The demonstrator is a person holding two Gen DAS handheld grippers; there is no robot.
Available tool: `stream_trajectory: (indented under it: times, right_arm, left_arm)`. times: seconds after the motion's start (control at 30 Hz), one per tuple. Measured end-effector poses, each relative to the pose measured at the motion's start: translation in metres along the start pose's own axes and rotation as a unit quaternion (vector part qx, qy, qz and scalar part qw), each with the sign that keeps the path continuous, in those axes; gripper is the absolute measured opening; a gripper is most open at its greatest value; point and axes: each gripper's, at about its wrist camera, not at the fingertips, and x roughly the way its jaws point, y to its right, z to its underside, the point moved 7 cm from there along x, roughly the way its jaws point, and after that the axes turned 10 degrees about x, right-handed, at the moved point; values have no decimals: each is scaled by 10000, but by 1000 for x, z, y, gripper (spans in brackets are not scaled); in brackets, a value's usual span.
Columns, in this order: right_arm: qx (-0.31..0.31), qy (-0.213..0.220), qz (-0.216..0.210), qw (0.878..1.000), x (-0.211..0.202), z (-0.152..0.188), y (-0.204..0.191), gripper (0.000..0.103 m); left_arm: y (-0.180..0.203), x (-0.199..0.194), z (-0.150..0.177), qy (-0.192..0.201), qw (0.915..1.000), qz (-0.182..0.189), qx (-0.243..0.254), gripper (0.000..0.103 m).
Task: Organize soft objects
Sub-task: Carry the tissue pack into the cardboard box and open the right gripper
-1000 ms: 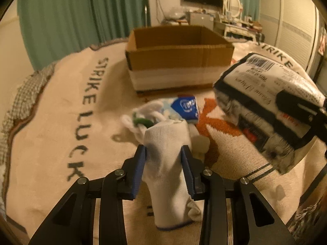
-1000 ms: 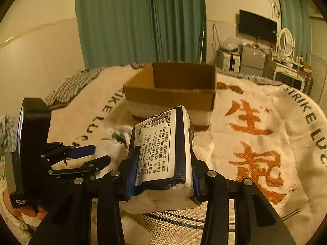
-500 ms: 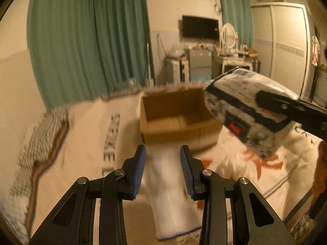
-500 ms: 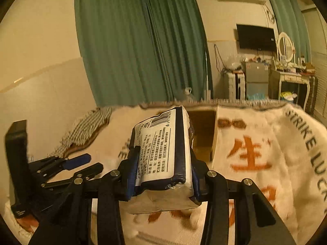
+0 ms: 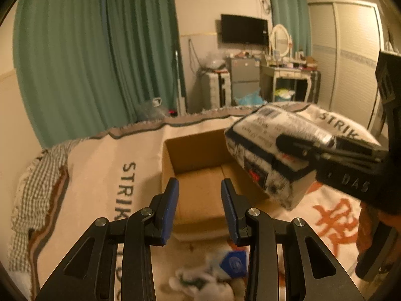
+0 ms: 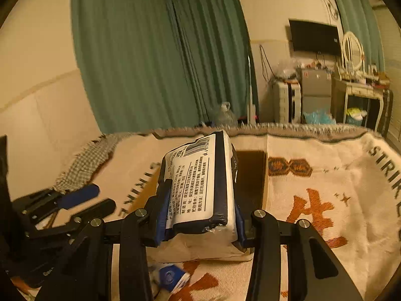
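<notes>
Right hand-held gripper (image 6: 199, 210) clamping tissue pack (image 6: 200, 188), above cardboard box (image 5: 198, 165)

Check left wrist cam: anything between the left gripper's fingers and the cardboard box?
No. In the left wrist view the left gripper is open with nothing in its gap; past it comes the cardboard box, straight ahead.

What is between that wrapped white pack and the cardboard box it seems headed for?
Nothing visible. The right gripper holds the tissue pack in the air over the cardboard box, near its right side. The box's top is open and what shows of its inside looks bare.
</notes>
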Motion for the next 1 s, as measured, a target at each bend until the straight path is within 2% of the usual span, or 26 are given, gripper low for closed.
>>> stream_trajectory:
  times: [0.23, 0.33, 0.37, 0.4, 0.47, 0.5, 0.53, 0.63, 0.73, 0.77, 0.8, 0.83, 0.93, 1.0]
  right_arm:
    - [42, -92, 180, 9998, 63, -4, 25, 44]
    - [36, -91, 305, 9995, 78, -9, 32, 53]
    - [43, -88, 324, 9994, 79, -9, 33, 62]
    - [48, -72, 331, 9994, 78, -10, 33, 65]
    - [17, 22, 359, 9994, 67, -12, 34, 71]
    - [-1, 43, 387, 9992, 64, -13, 34, 71]
    - [-27, 80, 431, 9990, 56, -15, 34, 71]
    - [-45, 211, 477, 9986, 22, -24, 29, 77]
    - [-205, 372, 512, 9978, -22, -35, 16, 82]
    - [-308, 444, 535, 9971, -42, -38, 7, 86]
    - [-405, 506, 565, 9963, -61, -41, -1, 89]
    - [-455, 534, 585, 9958, -72, -43, -7, 94]
    - [-687, 633, 623, 9937, -119, -39, -32, 103]
    - [-792, 656, 671, 9924, -145, -30, -46, 103]
  left_arm:
    - [-4, 63, -15, -124, 9999, 94, -29, 34]
    - [-3, 75, -21, -119, 9999, 97, -17, 38]
    - [-2, 76, -21, -125, 9999, 75, 34, 38]
    - [-2, 77, -22, -141, 9999, 47, 81, 38]
    - [-1, 73, -23, -169, 9998, 42, 129, 47]
    - [-1, 69, -23, -157, 9998, 43, 103, 62]
    - [-2, 61, -24, -86, 10000, 15, 36, 70]
    - [-8, 38, -28, 24, 10000, -2, -36, 72]
    - [-13, -4, -37, 228, 9997, -64, -21, 73]
    - [-17, -27, -41, 357, 9993, -87, -14, 77]
    - [-19, -43, -43, 460, 9989, -104, -15, 87]
    - [-22, -59, -45, 575, 9983, -135, -25, 92]
    - [-29, -117, -45, 934, 9953, -259, 18, 93]
    - [-31, -141, -38, 970, 9949, -267, 9, 93]
